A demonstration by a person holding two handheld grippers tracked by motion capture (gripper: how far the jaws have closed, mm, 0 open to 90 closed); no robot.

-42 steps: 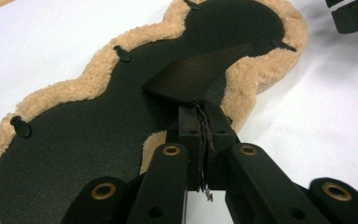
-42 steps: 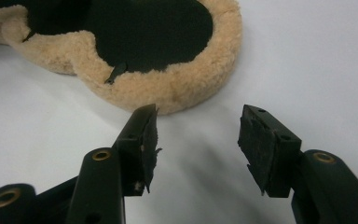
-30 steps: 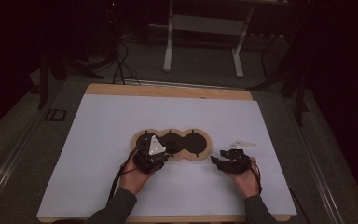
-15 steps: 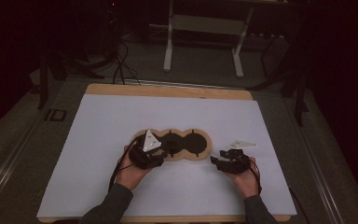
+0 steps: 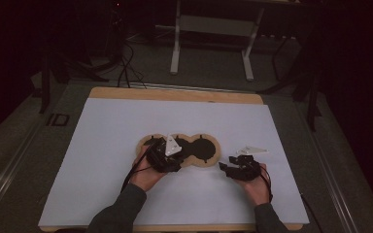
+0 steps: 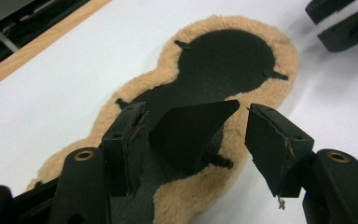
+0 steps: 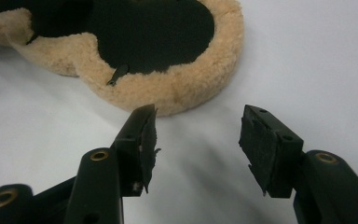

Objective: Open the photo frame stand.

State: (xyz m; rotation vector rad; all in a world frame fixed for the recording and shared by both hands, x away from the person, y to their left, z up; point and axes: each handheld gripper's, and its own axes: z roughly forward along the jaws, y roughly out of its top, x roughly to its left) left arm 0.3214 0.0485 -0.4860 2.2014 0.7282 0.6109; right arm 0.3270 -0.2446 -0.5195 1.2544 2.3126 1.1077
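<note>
The tan fleece-edged black three-lobed pad (image 5: 179, 148) lies mid-way across the white surface (image 5: 102, 136). The left gripper (image 6: 193, 126) hovers over its left lobe, jaws spread around a lifted black flap. Just right of the pad, the right gripper (image 7: 196, 135) gapes empty.

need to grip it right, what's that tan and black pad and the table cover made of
Pad: tan rim looks like fleece or sheepskin, curly matte pile; black centre looks like smooth thin leather or rubber, one flap lifted. Table cover: smooth matte white, probably paper or plastic sheet.
</note>
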